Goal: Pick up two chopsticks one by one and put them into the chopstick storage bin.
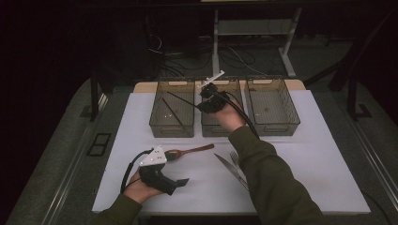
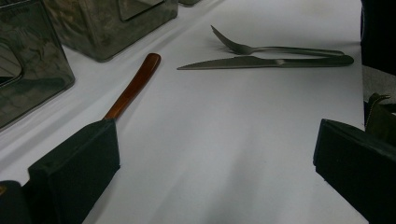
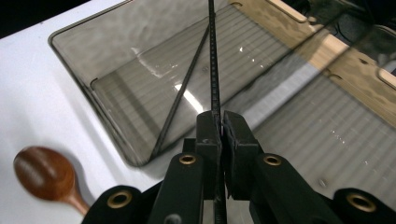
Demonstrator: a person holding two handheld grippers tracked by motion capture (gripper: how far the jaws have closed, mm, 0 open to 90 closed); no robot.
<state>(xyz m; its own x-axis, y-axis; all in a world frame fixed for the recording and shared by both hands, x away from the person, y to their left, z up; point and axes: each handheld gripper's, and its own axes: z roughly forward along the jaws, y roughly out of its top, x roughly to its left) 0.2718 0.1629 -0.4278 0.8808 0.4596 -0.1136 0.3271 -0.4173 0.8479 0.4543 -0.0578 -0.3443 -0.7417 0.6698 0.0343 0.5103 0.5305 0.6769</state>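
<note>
My right gripper [image 1: 209, 97] hovers over the smoked plastic bins at the back, shut on a thin black chopstick [image 1: 183, 99] that points left over the left bin [image 1: 155, 123]. In the right gripper view the pads [image 3: 208, 133] pinch this chopstick [image 3: 213, 60], which runs straight ahead above the bin's rim [image 3: 70, 51]. A second black chopstick [image 3: 182, 88] lies slanted on that bin's floor [image 1: 172, 112]. My left gripper [image 1: 176, 168] rests on the white table near the front left, open, beside a wooden spoon [image 1: 190, 151]. Between its wide jaws [image 2: 217, 177] there is bare table.
A knife [image 1: 229, 168] and a fork [image 1: 234, 157] lie side by side right of the spoon, partly under the person's right sleeve. The middle bin [image 1: 213, 129] and right bin [image 1: 274, 129] stand next to the left one. The left gripper view shows the spoon handle [image 2: 133, 86], knife [image 2: 261, 62] and fork [image 2: 275, 48].
</note>
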